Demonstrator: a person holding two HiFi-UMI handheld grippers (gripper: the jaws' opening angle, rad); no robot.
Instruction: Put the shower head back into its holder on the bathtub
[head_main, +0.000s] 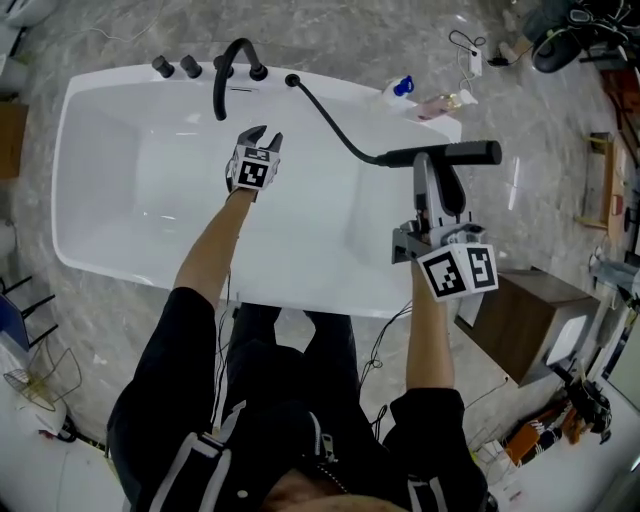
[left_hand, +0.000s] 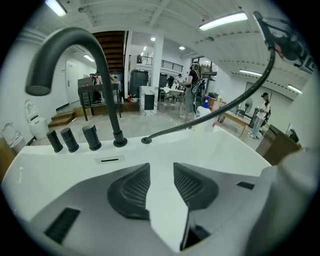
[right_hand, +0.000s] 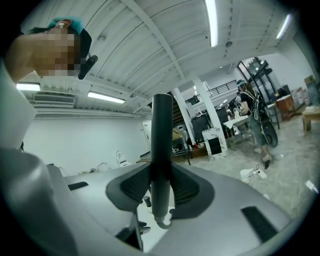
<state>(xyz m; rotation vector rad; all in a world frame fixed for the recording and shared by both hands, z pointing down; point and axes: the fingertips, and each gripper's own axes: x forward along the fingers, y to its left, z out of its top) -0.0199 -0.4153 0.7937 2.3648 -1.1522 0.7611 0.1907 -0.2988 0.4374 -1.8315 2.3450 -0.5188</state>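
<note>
A slim black shower head (head_main: 455, 153) hangs level above the right end of the white bathtub (head_main: 100, 170), with my right gripper (head_main: 430, 165) shut on its middle. In the right gripper view the shower head (right_hand: 161, 145) stands as an upright black bar pinched between the pads. Its black hose (head_main: 325, 115) runs to a round socket (head_main: 292, 80) on the tub's far rim. My left gripper (head_main: 263, 134) hovers inside the tub near that rim, open and holding nothing. In the left gripper view, my left gripper (left_hand: 160, 167) points toward the socket (left_hand: 146, 140) and the hose (left_hand: 215, 117).
A curved black faucet (head_main: 228, 70) and black knobs (head_main: 175, 67) stand on the far rim, left of the socket. Bottles (head_main: 405, 88) sit on the tub's far right corner. A wooden cabinet (head_main: 525, 320) stands to the right of the tub. Cables lie on the floor.
</note>
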